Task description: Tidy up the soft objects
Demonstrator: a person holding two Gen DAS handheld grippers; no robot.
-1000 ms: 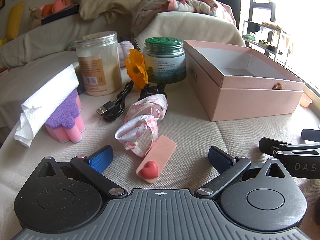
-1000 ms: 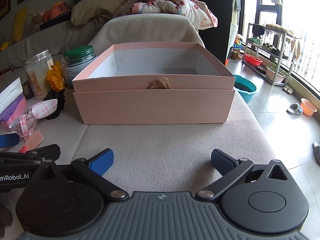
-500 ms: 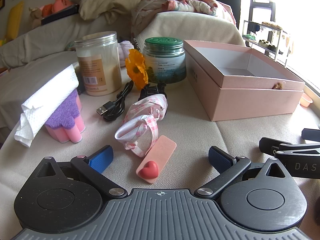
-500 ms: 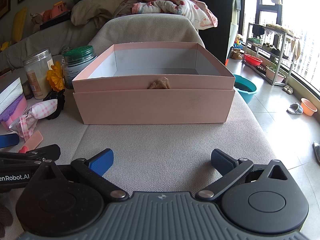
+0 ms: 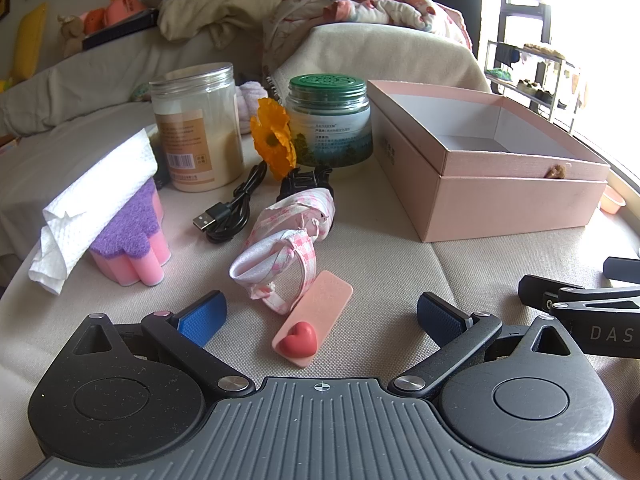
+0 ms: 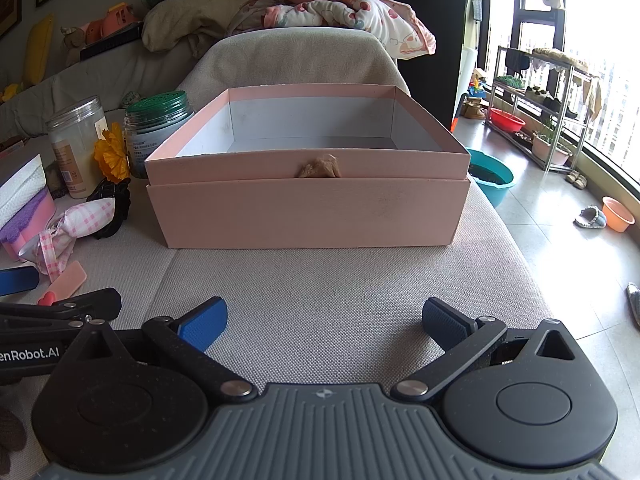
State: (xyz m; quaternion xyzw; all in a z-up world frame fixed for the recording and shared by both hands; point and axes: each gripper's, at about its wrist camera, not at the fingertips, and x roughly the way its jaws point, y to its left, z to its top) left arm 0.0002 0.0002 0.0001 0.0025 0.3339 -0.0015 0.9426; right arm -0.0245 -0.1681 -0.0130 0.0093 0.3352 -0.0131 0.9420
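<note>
A pink checked fabric bow (image 5: 288, 240) lies on the beige cushion, just ahead of my open, empty left gripper (image 5: 320, 314). A pink eraser with a red heart (image 5: 312, 324) lies between the left fingers. A purple and pink sponge (image 5: 128, 244) under a white paper towel (image 5: 92, 200) sits at the left. An orange fabric flower (image 5: 274, 142) stands by the jars. The open pink box (image 6: 308, 184) stands right ahead of my open, empty right gripper (image 6: 324, 318); it also shows in the left wrist view (image 5: 500, 184). The bow also shows in the right wrist view (image 6: 76, 224).
A clear jar (image 5: 198, 128) and a green-lidded jar (image 5: 330, 120) stand at the back. A black USB cable (image 5: 232, 212) and a black hair claw (image 5: 304, 180) lie near the bow. The cushion's right edge drops to the tiled floor (image 6: 560, 264).
</note>
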